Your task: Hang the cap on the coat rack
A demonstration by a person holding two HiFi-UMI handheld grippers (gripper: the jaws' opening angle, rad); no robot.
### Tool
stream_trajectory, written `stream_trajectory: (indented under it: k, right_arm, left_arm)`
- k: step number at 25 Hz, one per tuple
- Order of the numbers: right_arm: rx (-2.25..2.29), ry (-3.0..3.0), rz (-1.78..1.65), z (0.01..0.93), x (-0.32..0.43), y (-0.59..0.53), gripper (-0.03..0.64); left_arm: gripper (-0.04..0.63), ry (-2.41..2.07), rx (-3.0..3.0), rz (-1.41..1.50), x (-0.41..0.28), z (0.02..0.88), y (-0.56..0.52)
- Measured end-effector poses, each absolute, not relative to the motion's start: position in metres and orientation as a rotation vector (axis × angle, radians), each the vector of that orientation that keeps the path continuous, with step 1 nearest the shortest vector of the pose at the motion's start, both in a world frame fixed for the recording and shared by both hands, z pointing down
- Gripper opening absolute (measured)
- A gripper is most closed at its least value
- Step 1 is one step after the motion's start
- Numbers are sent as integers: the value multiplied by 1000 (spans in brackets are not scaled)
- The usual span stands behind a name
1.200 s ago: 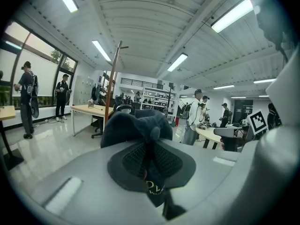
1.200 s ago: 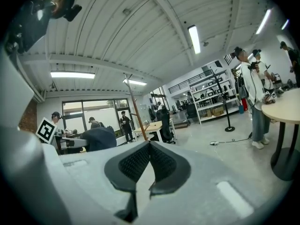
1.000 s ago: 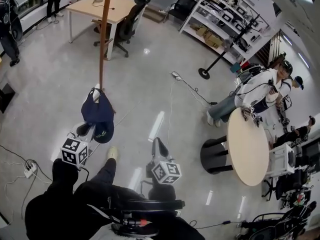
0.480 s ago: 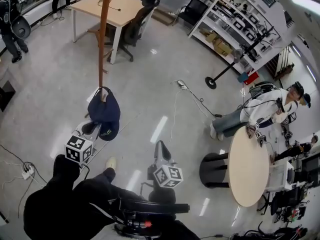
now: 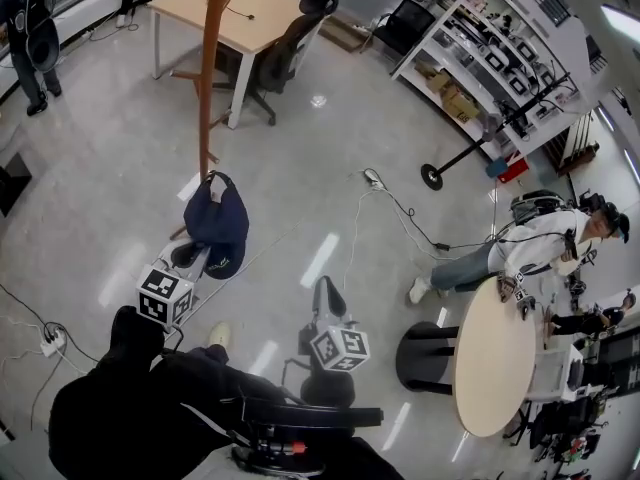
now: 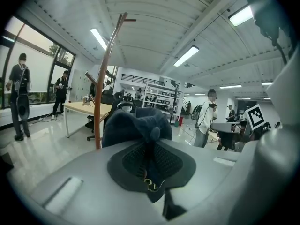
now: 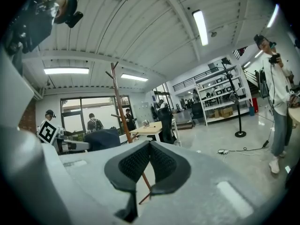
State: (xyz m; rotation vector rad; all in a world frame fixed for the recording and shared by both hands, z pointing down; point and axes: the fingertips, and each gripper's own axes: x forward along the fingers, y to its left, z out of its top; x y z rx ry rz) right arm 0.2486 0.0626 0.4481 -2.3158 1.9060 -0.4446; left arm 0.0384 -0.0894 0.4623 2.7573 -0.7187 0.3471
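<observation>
A navy cap (image 5: 217,223) hangs from my left gripper (image 5: 205,257), which is shut on its brim. In the left gripper view the cap (image 6: 133,125) bulges just past the closed pads (image 6: 161,161) and hides what lies directly ahead. The coat rack (image 5: 210,68) is a tall brown wooden pole with pegs, standing on the floor just beyond the cap. It rises left of the cap in the left gripper view (image 6: 105,78) and behind the jaws in the right gripper view (image 7: 119,102). My right gripper (image 5: 322,286) is to the right, shut with nothing in it (image 7: 150,146).
A wooden desk (image 5: 230,13) and an office chair (image 5: 300,28) stand behind the rack. A round table (image 5: 495,358) with a seated person (image 5: 530,248) is at the right. A light stand (image 5: 432,176), floor cables (image 5: 390,198) and shelves (image 5: 500,48) lie further right.
Both grippers and the held cap have moved forward across the floor toward the coat rack. The round table and seated person have slid back to the right.
</observation>
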Motion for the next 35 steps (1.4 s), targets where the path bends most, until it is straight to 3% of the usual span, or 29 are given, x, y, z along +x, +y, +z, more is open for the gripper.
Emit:
stream_trajectory:
  k: [35]
  right_arm:
    - [-1979,2421,-580,510,282,-149,3]
  left_arm:
    - [17,-1040,2578,367,93,535,-189]
